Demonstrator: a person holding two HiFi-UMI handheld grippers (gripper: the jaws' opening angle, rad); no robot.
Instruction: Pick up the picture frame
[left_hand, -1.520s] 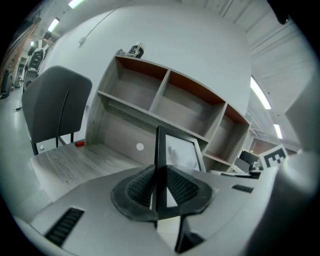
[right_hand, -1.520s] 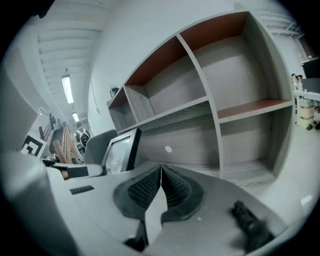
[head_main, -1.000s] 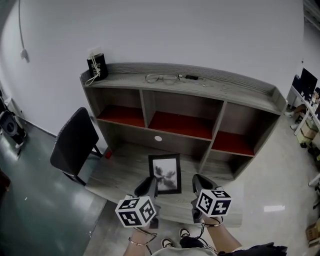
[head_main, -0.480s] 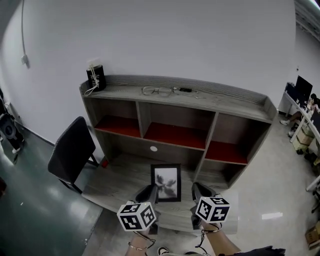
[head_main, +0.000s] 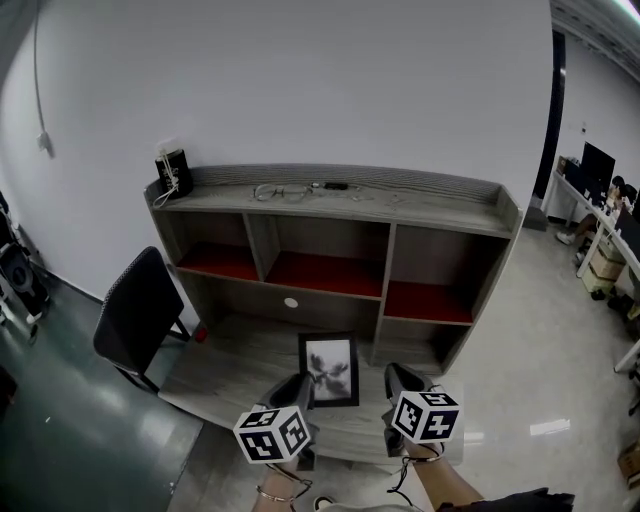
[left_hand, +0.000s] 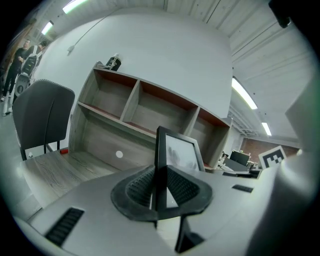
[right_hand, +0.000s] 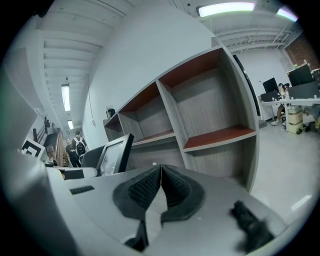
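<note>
Pinching the picture frame (head_main: 330, 368) by its left edge, the left gripper (left_hand: 159, 187) had its fingers clamped on it. Frame upright, lower centre above the table (head_main: 230, 365). Right gripper (right_hand: 160, 186) fingers closed, empty, just right of it.

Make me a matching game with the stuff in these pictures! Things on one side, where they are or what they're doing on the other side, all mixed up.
Things
1. picture frame
2. eyeglasses
3. black chair
4. right gripper

Places or states
A. jaws together, nothing between them
B. on the floor at the left end of the desk
C. lying on top of the shelf unit
D. clamped by its edge in the left gripper

Pairs: 1-D, 2-C, 3-B, 4-A
</note>
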